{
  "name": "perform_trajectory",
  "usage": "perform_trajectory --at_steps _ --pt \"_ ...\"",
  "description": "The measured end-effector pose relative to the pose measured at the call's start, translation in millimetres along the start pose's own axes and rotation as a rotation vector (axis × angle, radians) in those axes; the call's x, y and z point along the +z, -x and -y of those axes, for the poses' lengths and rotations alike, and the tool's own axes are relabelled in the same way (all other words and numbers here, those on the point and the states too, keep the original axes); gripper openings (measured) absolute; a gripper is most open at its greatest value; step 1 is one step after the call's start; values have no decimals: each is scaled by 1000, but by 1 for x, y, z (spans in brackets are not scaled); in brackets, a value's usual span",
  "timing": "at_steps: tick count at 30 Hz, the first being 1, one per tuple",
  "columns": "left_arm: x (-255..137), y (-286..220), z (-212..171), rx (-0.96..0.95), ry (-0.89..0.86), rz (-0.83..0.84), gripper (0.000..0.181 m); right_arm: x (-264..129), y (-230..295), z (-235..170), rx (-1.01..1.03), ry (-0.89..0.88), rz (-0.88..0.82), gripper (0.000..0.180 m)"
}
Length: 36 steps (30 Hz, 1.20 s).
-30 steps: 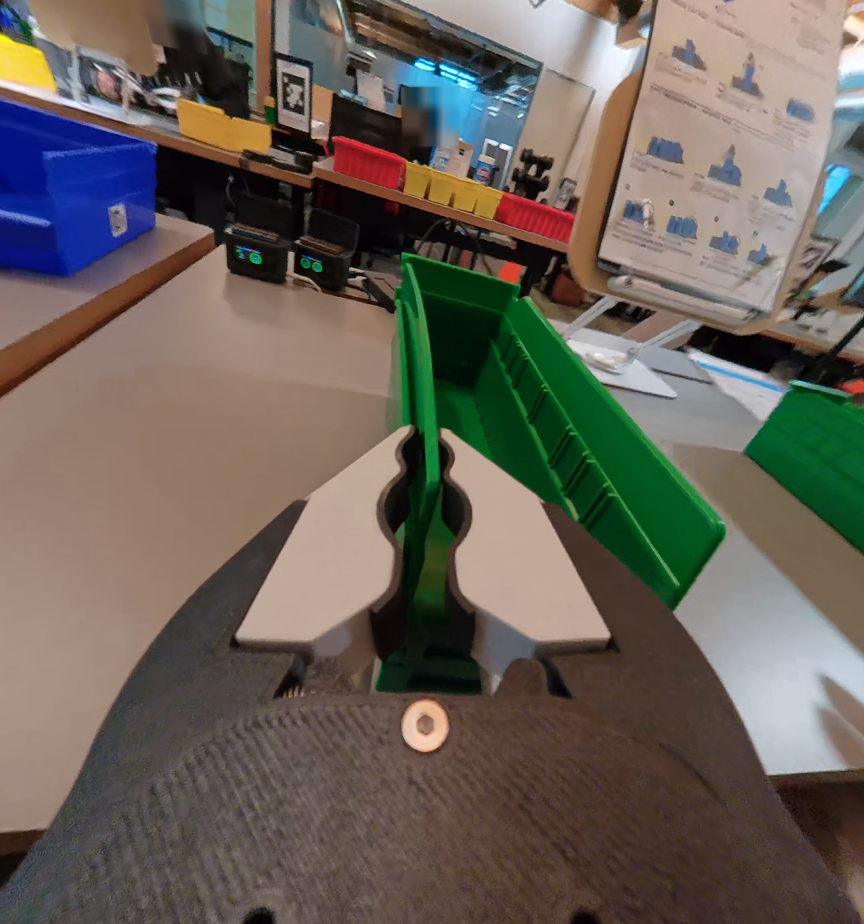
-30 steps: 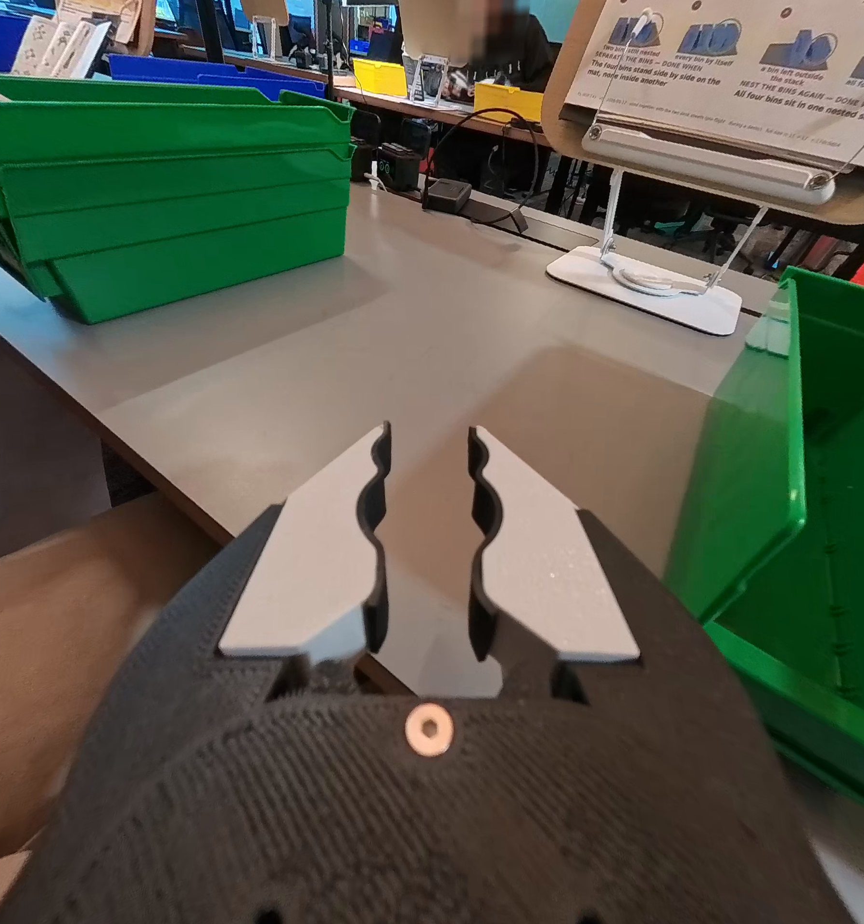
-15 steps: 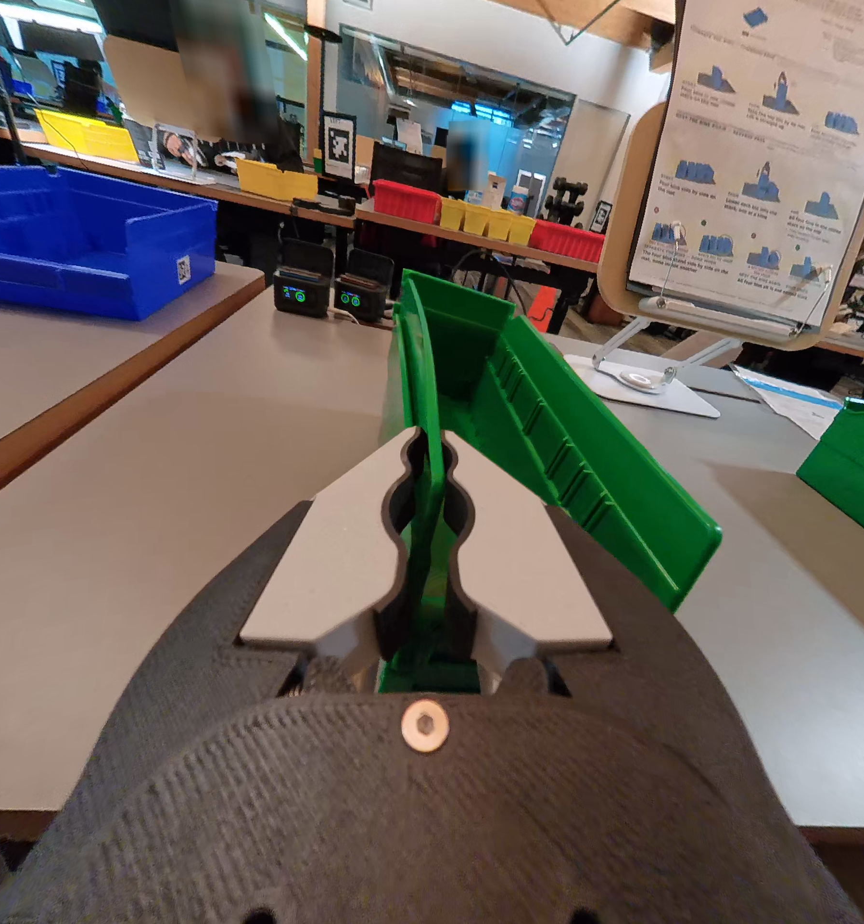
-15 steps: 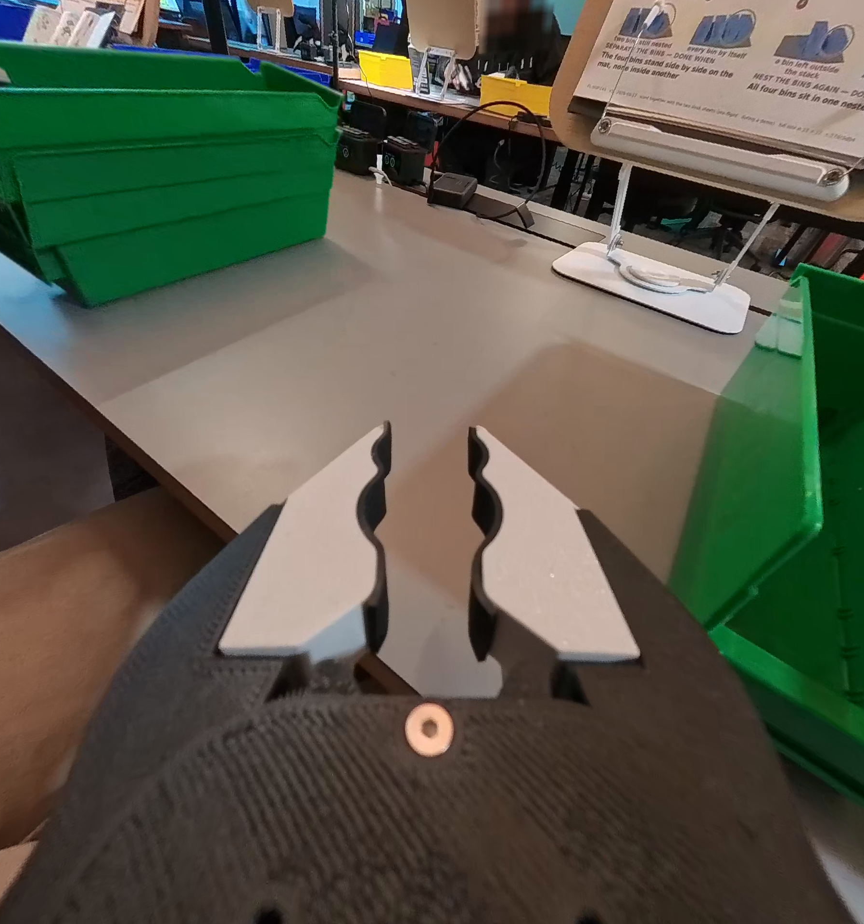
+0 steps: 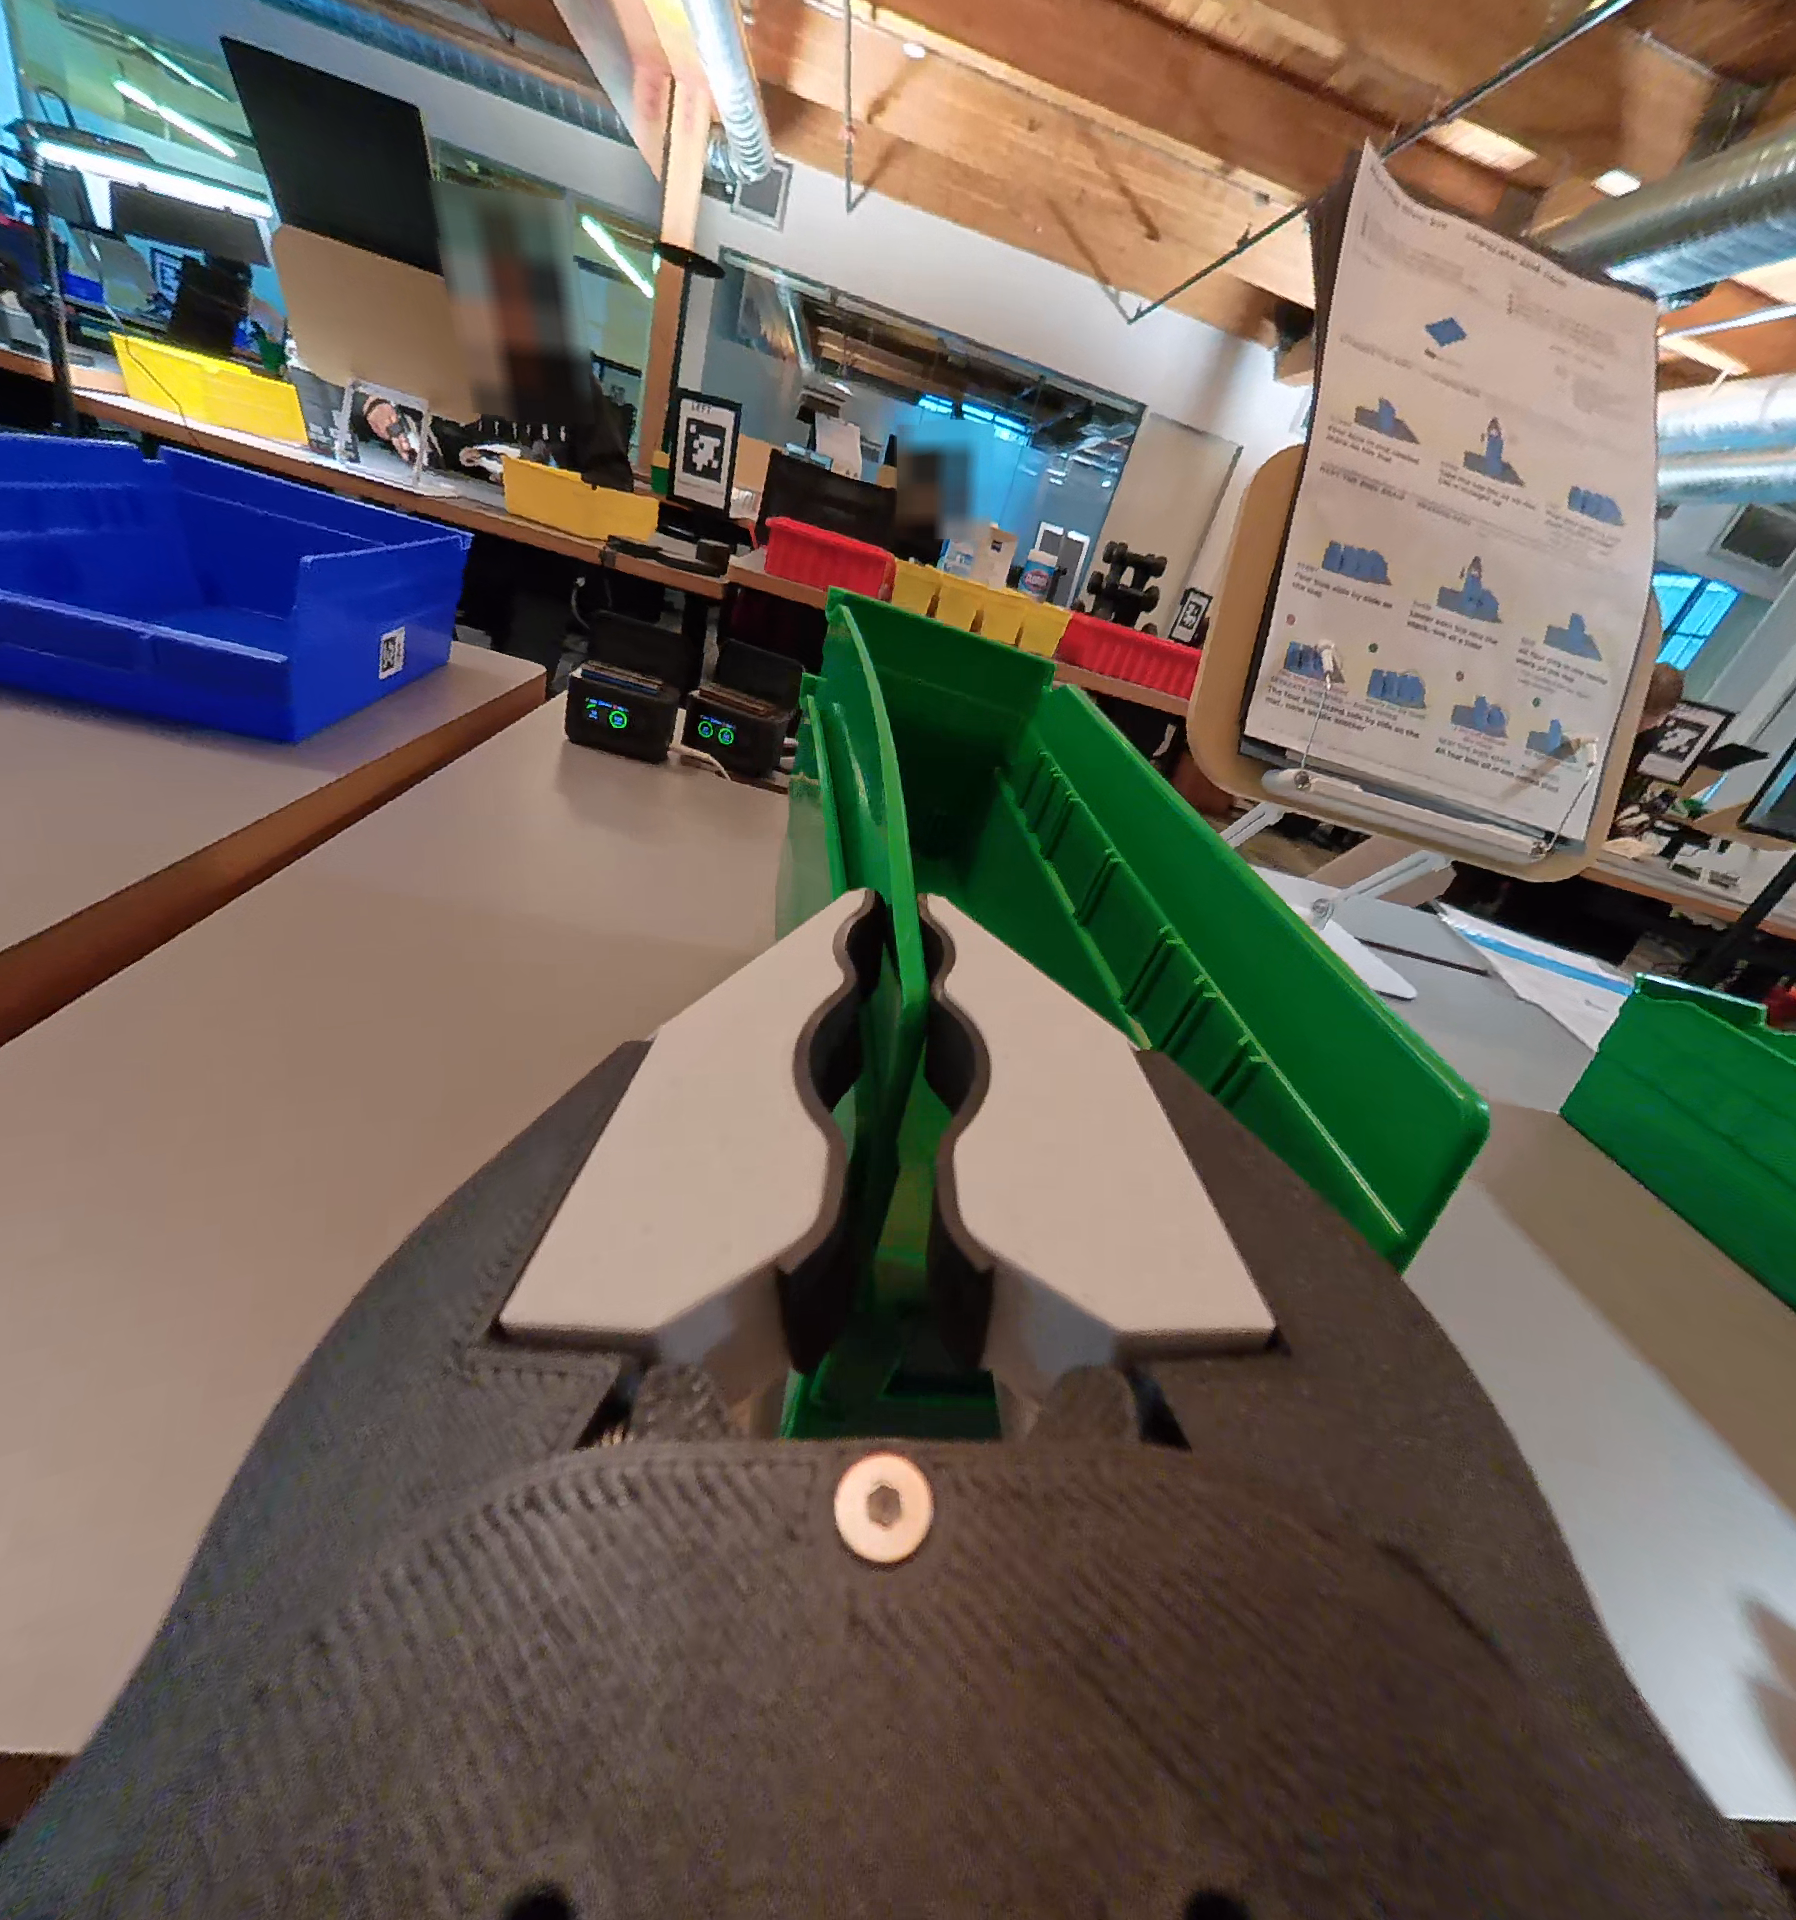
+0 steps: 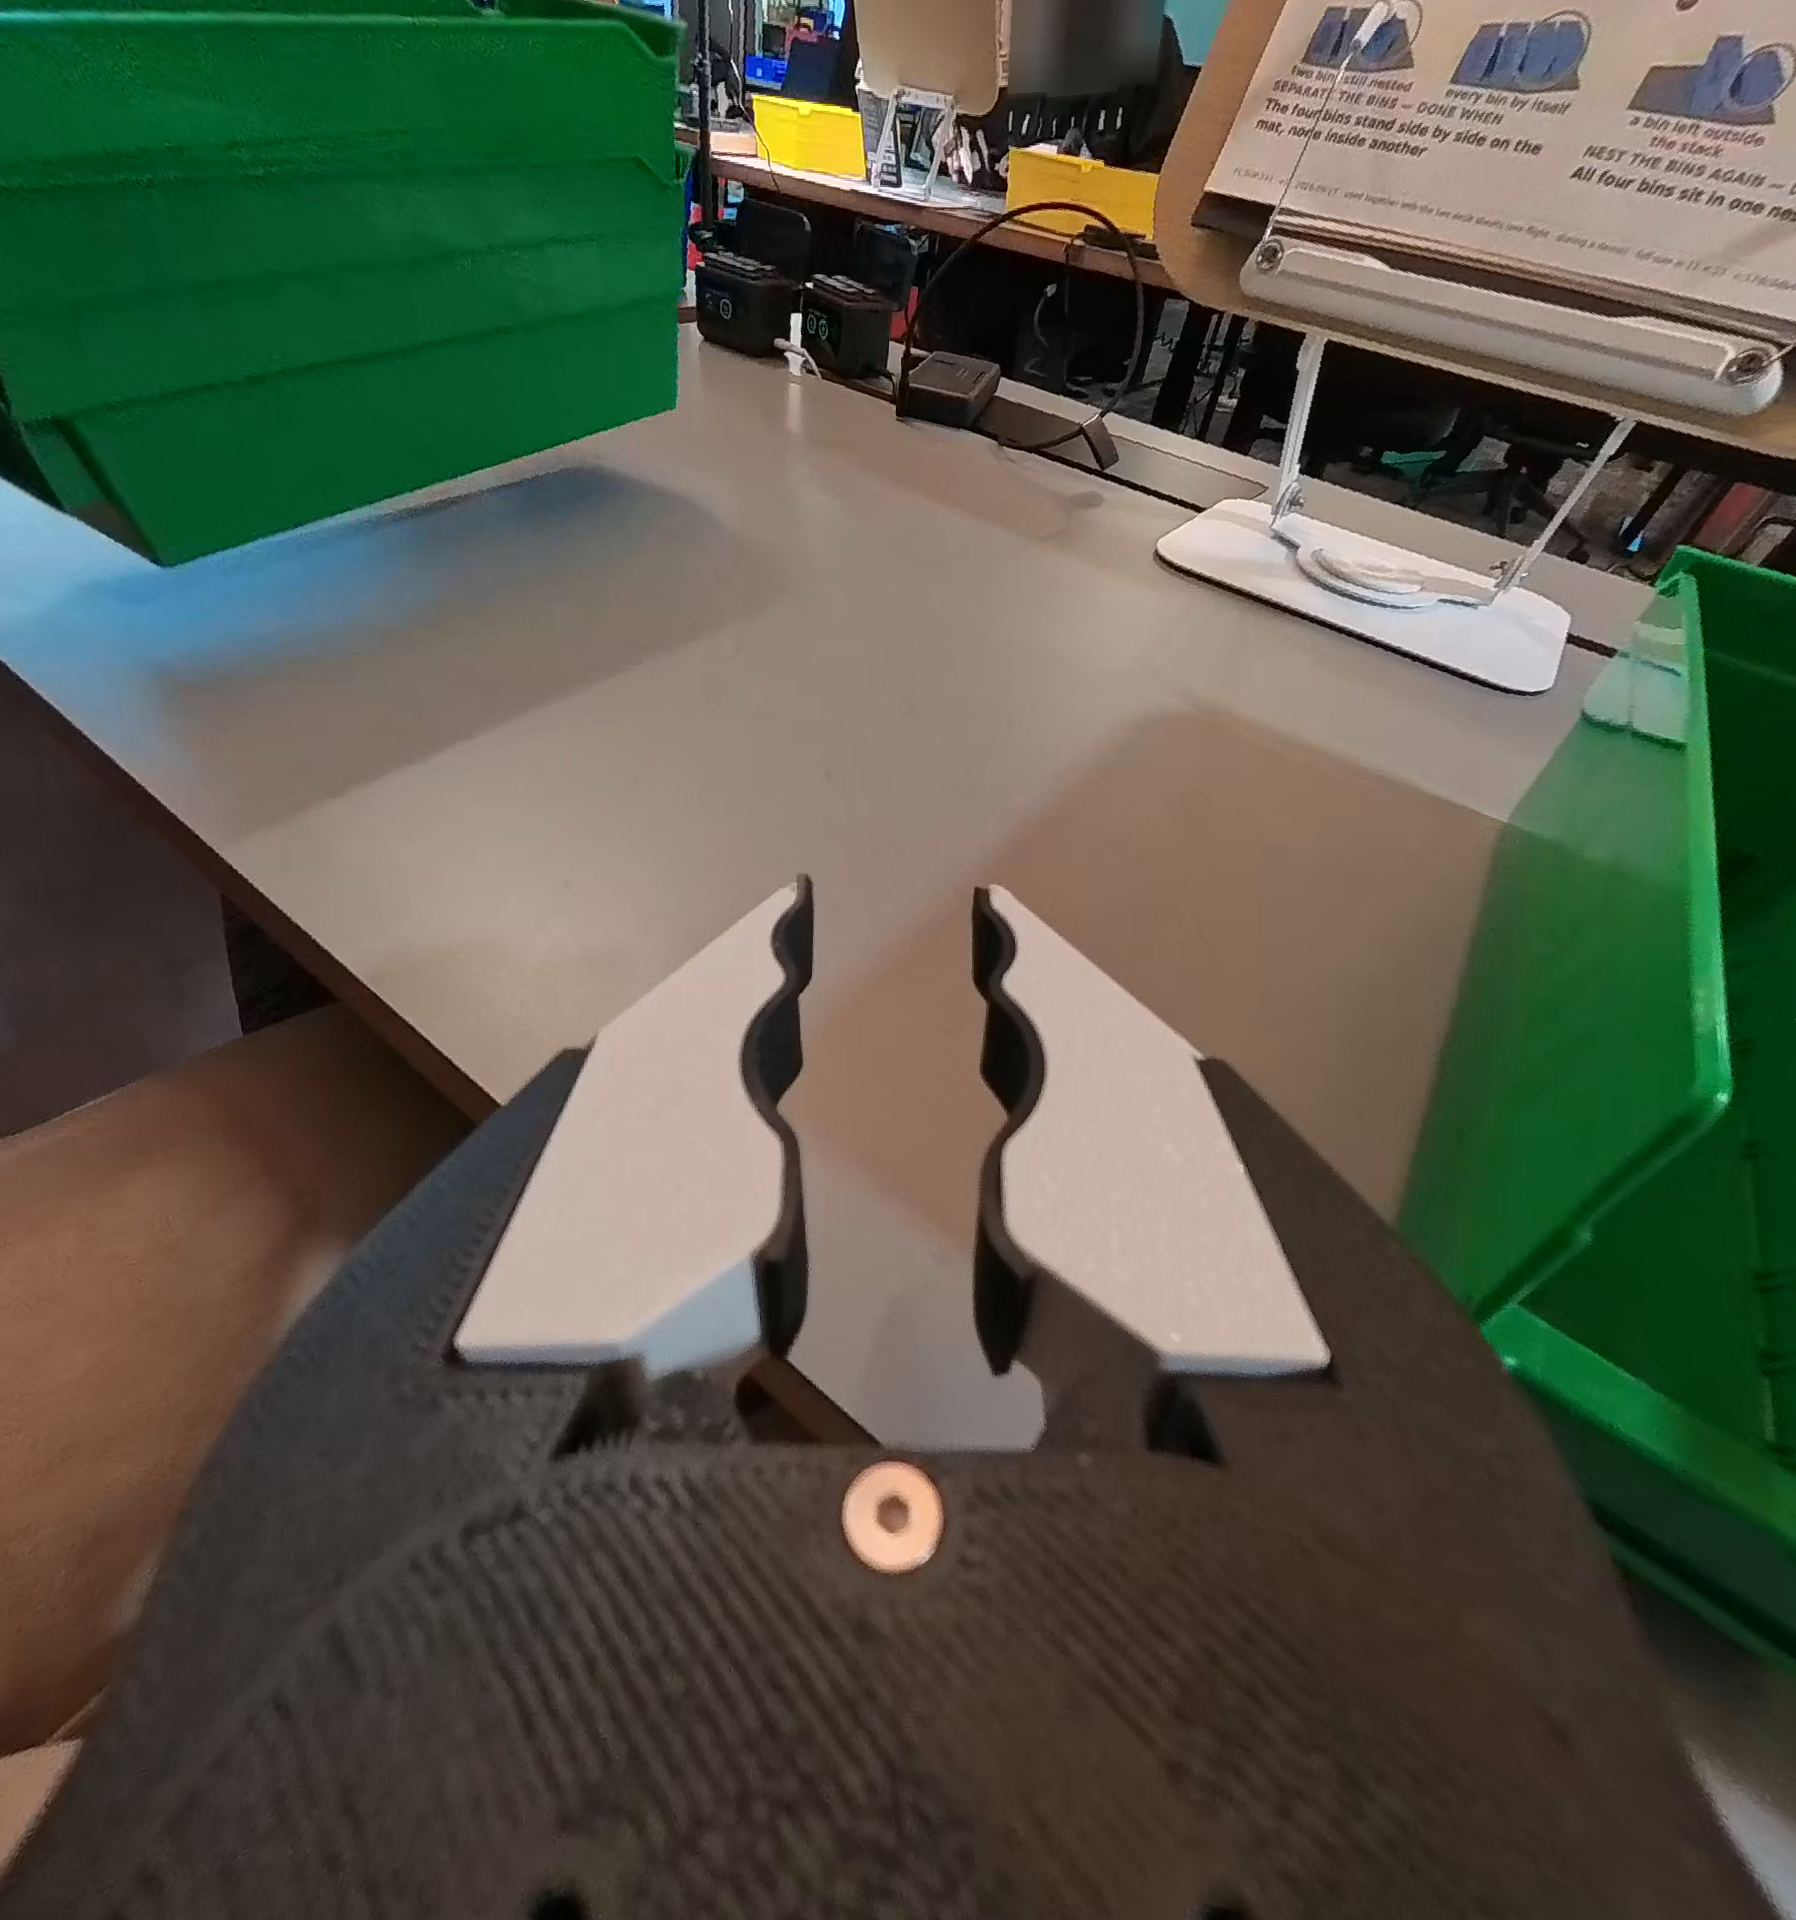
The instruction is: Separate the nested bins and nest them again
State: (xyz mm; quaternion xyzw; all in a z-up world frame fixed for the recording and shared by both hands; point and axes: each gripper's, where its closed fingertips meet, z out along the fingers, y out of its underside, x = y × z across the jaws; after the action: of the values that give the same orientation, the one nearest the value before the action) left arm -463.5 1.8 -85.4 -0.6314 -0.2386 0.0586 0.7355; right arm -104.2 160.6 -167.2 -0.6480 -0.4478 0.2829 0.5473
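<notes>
My left gripper [image 5: 889,914] holds the green stack of bins [image 5: 1091,914]: its fingers [image 5: 712,1132] are pressed on the thin left wall of the stack, one on each side of it. The stack runs away from the fingers, straight ahead, and it tilts with its right wall lower. In the right wrist view the same stack [image 6: 354,270] is ahead and to the left of my right gripper [image 6: 892,894], and there it hangs above the desk [image 6: 769,675] with a soft shadow under it. I count three layers in its side, one inside another.

My right gripper holds nothing. Its fingers [image 6: 655,1164] stand a little apart, with only the desk edge showing between them. Just to the right of these fingers, one more green bin [image 6: 1600,1039] stands on the desk, well apart from the stack; its near corner is beside my right finger.

Farther ahead of the right fingers, a paper stand with a white base [image 6: 1393,592] stands on the desk, and two small black devices with green lights [image 5: 665,717] sit at the far edge. To the far left of my left fingers, a blue bin [image 5: 177,603] rests on the next desk.
</notes>
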Motion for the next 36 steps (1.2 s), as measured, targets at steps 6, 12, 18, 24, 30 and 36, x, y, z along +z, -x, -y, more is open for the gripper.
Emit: perform_trajectory --at_steps 6,12,18,24,30,36 --pt "-1 2 2 -6 -10 8 0 0 1 0 -1 2 2 30" --pt "-2 6 5 -2 -15 19 0 0 1 -1 -1 3 3 30" --pt "-5 7 17 -29 -38 11 0 0 2 0 -1 3 8 30" --pt "-10 -1 30 -35 -56 -5 0 0 5 -1 -6 7 17 30" --pt "-8 1 26 -65 -8 -4 0 0 5 -2 -4 10 18 30" --pt "-5 10 14 -166 28 -5 1 0 5 -2 -6 9 20 30"
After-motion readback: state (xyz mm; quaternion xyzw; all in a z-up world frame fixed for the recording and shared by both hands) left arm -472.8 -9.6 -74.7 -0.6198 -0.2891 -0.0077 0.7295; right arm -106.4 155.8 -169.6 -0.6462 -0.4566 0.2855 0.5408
